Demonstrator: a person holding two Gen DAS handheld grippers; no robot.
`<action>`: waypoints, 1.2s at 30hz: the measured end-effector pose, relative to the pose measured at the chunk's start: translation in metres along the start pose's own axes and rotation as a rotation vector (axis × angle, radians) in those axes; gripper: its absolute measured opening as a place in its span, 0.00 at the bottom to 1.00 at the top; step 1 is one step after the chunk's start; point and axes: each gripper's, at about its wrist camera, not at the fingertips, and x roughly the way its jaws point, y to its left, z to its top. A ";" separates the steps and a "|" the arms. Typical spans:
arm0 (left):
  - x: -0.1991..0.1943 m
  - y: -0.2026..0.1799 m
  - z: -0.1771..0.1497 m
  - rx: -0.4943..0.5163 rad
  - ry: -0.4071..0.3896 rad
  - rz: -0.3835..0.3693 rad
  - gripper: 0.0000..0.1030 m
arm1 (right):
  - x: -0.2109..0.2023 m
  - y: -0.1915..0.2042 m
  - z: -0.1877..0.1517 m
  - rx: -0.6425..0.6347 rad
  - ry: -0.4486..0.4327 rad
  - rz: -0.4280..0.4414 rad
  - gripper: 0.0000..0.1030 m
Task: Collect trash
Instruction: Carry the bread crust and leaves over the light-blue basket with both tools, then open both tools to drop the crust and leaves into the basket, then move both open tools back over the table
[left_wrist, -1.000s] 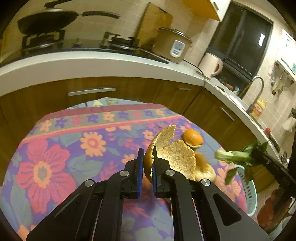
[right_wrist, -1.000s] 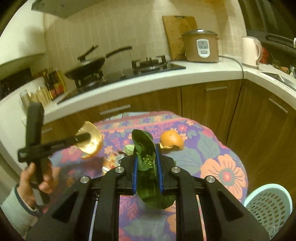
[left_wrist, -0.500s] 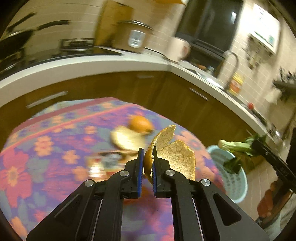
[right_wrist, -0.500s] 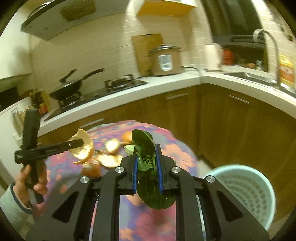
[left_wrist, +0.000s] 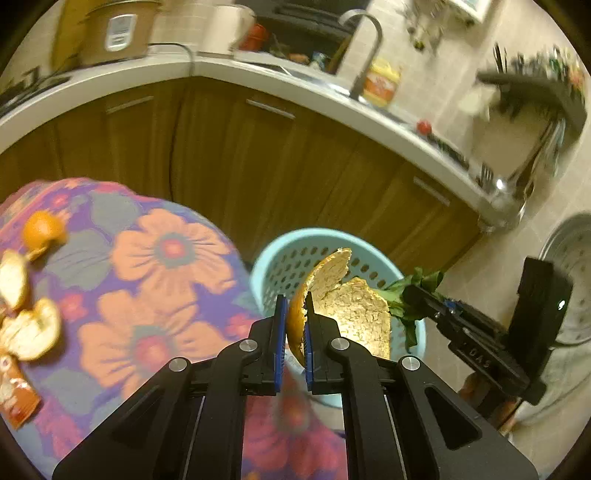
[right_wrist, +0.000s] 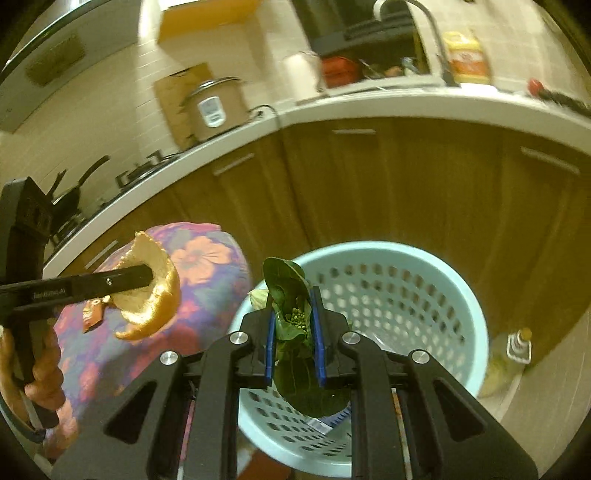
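While both grippers hang past the edge of the round table with the purple-and-orange flowered cloth, the brown wooden kitchen cabinets under a white counter fill the background. The pale blue perforated plastic basket stands on the floor just beside the table. Inside it, low down, something blue and white shows; cannot tell what.

Left gripper: fingers closed tight on the rim of a large curved piece of orange peel, pith side facing the camera. From the right wrist view the peel is held in the air above the table edge, beside the basket, not over its opening.

Right gripper: clamped on a dark green leafy vegetable scrap with small green buds between the pads. The scrap hangs above the near rim of the basket.

On the cloth: three loose orange peel pieces, and an orange snack wrapper at the near left edge.
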 end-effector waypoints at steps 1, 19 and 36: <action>0.011 -0.007 -0.001 0.014 0.015 0.006 0.06 | 0.002 -0.006 -0.001 0.022 0.010 -0.002 0.13; -0.021 0.006 -0.005 0.018 -0.061 0.052 0.54 | 0.011 -0.012 0.000 0.067 0.088 0.010 0.30; -0.157 0.108 -0.032 -0.126 -0.299 0.266 0.61 | 0.034 0.184 0.019 -0.303 0.055 0.212 0.49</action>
